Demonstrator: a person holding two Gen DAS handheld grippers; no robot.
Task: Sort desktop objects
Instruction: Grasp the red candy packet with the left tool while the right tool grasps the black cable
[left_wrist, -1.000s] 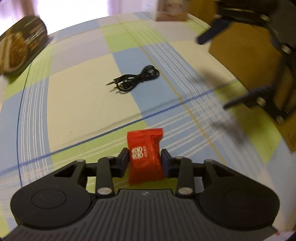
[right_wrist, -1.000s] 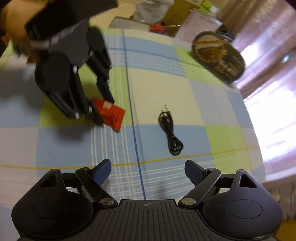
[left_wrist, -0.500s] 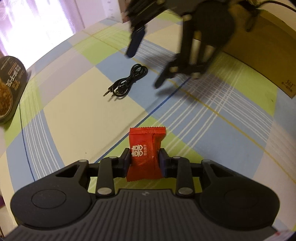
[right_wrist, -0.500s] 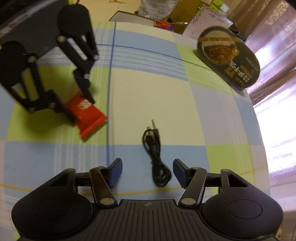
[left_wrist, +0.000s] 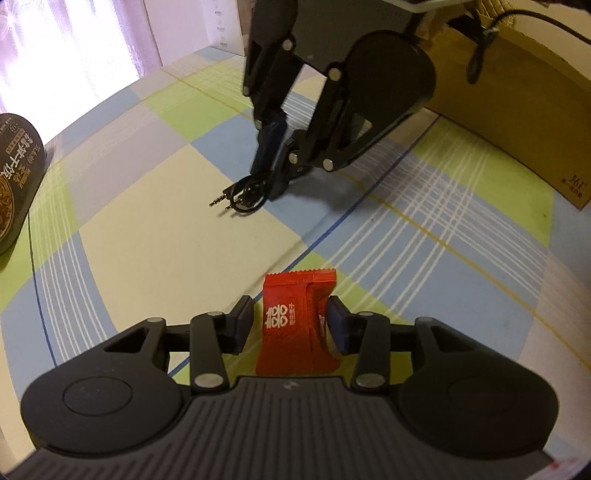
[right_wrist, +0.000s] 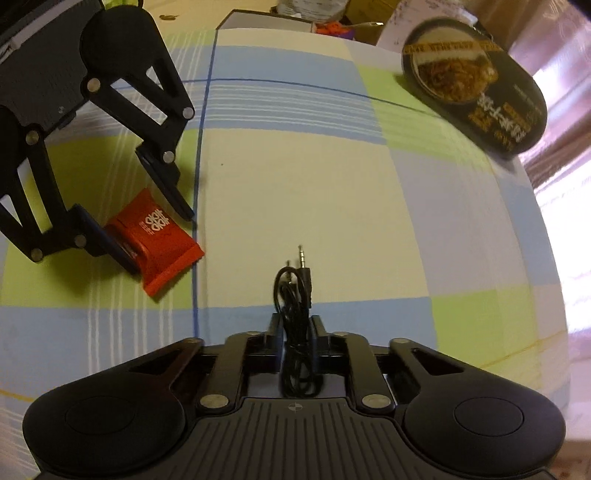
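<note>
A: Big checked tablecloth (right_wrist: 314, 192) fills the view, and a dark oval food tub (right_wrist: 476, 85) sits far right near its edge.

B: Left gripper (left_wrist: 291, 321) pinches the red candy packet (left_wrist: 295, 325), low over a green square.

A: And the right gripper (right_wrist: 297, 332) is squeezed tight on the coiled black audio cable (right_wrist: 295, 295), plugs poking out forward!

Each wrist camera sits low behind its own claw, close over the checked-cloth counter (left_wrist: 155, 206), facing the other; both show the red foil sachet (left_wrist: 295, 321) and coiled black audio cable (right_wrist: 295, 314).
</note>
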